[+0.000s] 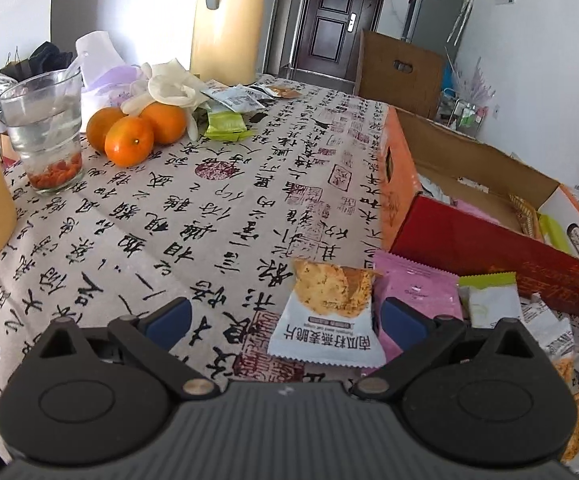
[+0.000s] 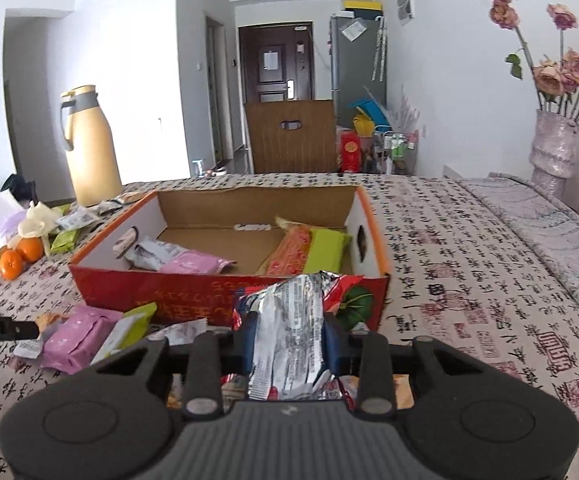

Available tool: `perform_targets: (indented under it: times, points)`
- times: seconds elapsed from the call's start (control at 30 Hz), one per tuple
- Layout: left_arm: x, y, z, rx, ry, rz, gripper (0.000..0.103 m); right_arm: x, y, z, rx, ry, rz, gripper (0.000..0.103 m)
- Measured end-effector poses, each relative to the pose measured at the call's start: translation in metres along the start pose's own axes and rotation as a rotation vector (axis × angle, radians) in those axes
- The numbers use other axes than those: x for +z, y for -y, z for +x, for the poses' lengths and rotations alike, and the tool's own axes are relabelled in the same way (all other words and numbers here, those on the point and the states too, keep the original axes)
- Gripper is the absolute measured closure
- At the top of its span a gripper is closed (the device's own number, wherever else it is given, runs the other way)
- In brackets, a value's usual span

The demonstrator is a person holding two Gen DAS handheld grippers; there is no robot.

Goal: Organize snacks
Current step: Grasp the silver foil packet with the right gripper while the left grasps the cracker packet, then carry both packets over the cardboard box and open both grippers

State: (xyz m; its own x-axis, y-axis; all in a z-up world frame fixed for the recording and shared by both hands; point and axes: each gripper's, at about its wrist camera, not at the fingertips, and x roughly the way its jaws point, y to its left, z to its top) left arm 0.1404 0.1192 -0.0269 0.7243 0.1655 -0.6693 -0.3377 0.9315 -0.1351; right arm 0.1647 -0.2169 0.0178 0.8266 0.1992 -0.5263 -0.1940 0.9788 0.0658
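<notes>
My right hand-held gripper (image 2: 289, 344) is clamped on a crinkled silver and red snack packet (image 2: 285, 332), its pads pressing the foil from both sides, and it holds the packet up just in front of the near wall of the open cardboard box (image 2: 225, 288). My left hand-held gripper (image 1: 285, 322) stands wide open with nothing gripped; a white packet of oat crisps (image 1: 325, 316) lies flat on the surface (image 1: 193, 208) between its pads, nearer the right-hand one, touching neither that I can tell. Just beside it lie a pink packet (image 1: 417, 284) and a green and white packet (image 1: 489, 300), against the box's red side. Inside the box I see a pink packet (image 2: 193, 262) and a grey one (image 2: 149, 254) at the left, an orange packet (image 2: 293, 252) and a green packet (image 2: 327, 250) at the right. Further back on the calligraphy cloth stand three oranges (image 1: 133, 136), a glass (image 1: 45, 136) with red berries in water, more loose packets (image 1: 233, 100), and a tan thermos jug (image 2: 89, 148).
</notes>
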Motion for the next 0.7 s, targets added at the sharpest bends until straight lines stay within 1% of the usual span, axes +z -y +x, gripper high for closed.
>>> perform_targets:
  times: [0.07,0.17,0.23,0.3,0.43,0.5,0.53,0.57,0.7]
  points:
    - [0.002,0.002,0.003,-0.01,-0.002,0.012,0.003,0.0,0.004,-0.001,-0.01,0.002,0.009,0.071]
    - [0.005,0.008,0.009,-0.023,-0.009,0.038,0.008,-0.001,0.008,-0.002,-0.022,0.006,0.021,0.071]
    - [0.007,0.012,0.015,-0.027,-0.027,0.058,0.022,-0.001,0.01,-0.002,-0.027,0.006,0.027,0.071]
    - [0.009,0.012,0.018,-0.038,-0.032,0.066,0.025,-0.002,0.011,-0.002,-0.03,0.007,0.03,0.071]
    - [0.012,0.014,0.023,-0.054,-0.046,0.101,0.044,-0.002,0.015,-0.003,-0.033,0.009,0.038,0.071]
    - [0.011,0.015,0.026,-0.056,-0.05,0.126,0.046,-0.002,0.014,-0.002,-0.032,0.008,0.04,0.071]
    - [0.011,0.016,0.026,-0.055,-0.049,0.136,0.053,-0.002,0.015,-0.002,-0.03,0.008,0.04,0.071]
    - [0.011,0.017,0.026,-0.059,-0.048,0.143,0.055,-0.003,0.014,-0.002,-0.03,0.007,0.041,0.071]
    - [0.01,0.014,0.024,-0.064,-0.037,0.128,0.06,-0.003,0.014,-0.001,-0.027,0.006,0.044,0.071]
